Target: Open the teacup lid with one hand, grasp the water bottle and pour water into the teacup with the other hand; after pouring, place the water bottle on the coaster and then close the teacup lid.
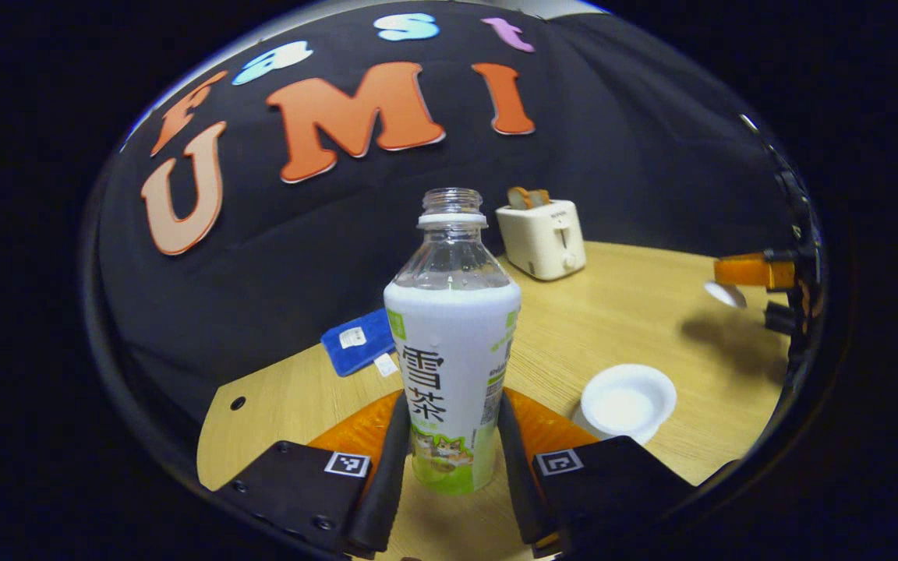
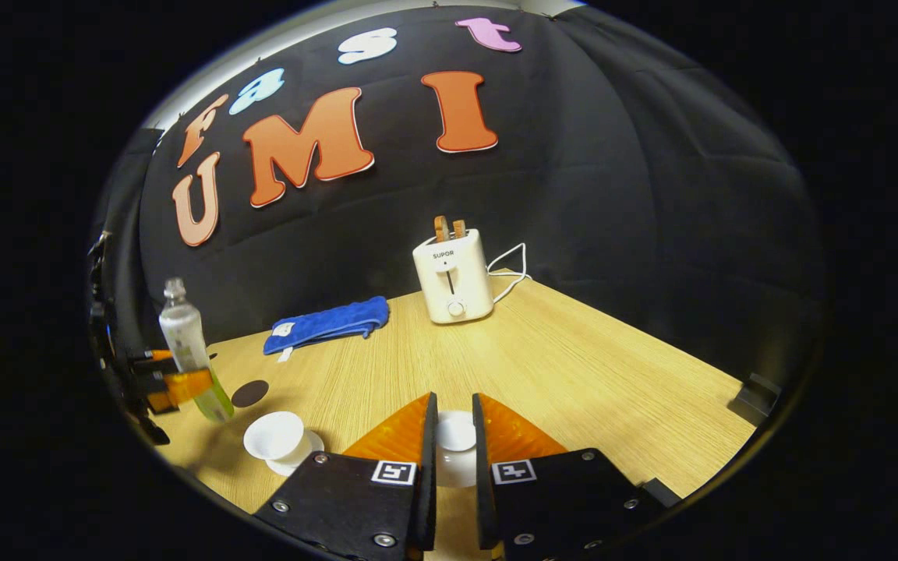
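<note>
In the left gripper view, the left gripper (image 1: 449, 460) is closed on the water bottle (image 1: 451, 366): its two fingers press on the lower part of the labelled body, one on each side. The bottle stands upright between them, has no cap, and is clear above the label. Whether its base touches the table (image 1: 613, 312) or hangs just above it cannot be told.

Taking the bottle as landmark in that view, the teacup (image 1: 627, 403) sits on the table near it, to its right, open and white, with nothing visible inside. Farther right of the bottle, at the edge, the right gripper (image 1: 730, 287) is held above the table with the white teacup lid (image 1: 725, 294) at its fingers. Behind the bottle to the left lies a blue cloth (image 1: 358, 340); behind it to the right stands a toaster (image 1: 542, 238) with bread in its slots.

In the right gripper view, the right gripper (image 2: 454, 452) grips the lid (image 2: 455, 432), both fingers pressed to its sides, above the table (image 2: 574, 366). The teacup (image 2: 276, 438) rests on a white saucer (image 2: 302, 456), down and to the right of the bottle (image 2: 188, 351), which the left gripper (image 2: 176, 382) holds. Just right of the bottle's base lies the dark round coaster (image 2: 250, 393). Beyond are the blue cloth (image 2: 330, 321) and the toaster (image 2: 452, 275).
</note>
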Tool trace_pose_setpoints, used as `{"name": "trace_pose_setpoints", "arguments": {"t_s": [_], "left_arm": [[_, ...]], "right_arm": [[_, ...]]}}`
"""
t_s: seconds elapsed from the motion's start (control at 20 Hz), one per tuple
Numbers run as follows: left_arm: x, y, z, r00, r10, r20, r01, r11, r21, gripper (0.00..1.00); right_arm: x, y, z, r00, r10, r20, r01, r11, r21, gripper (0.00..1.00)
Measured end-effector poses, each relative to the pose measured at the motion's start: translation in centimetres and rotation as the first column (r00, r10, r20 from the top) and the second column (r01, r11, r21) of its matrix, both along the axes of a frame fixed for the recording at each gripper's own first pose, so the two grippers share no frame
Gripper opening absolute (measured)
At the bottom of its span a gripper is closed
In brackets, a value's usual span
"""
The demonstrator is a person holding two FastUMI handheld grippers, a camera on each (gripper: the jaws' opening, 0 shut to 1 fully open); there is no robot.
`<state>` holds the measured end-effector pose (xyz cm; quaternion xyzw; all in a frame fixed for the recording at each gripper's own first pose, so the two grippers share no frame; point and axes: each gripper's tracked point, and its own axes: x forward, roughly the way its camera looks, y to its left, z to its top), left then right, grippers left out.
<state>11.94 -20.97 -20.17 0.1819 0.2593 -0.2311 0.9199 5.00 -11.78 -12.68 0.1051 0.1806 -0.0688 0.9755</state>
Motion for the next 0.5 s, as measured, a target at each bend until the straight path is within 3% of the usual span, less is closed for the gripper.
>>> {"name": "trace_pose_setpoints", "arguments": {"t_s": [0.3, 0.5], "left_arm": [[7.2, 5.0, -2.4, 0.975, 0.22, -0.014, -0.219, 0.966, -0.139, 0.6], [10.4, 6.1, -4.6, 0.965, 0.261, -0.019, -0.259, 0.944, -0.203, 0.65]], "right_arm": [[0.0, 0.1, 0.2, 1.0, 0.008, -0.002, -0.008, 1.0, -0.014, 0.22], [0.0, -0.9, 0.1, 1.0, -0.012, 0.007, 0.012, 1.0, -0.008, 0.22]]}}
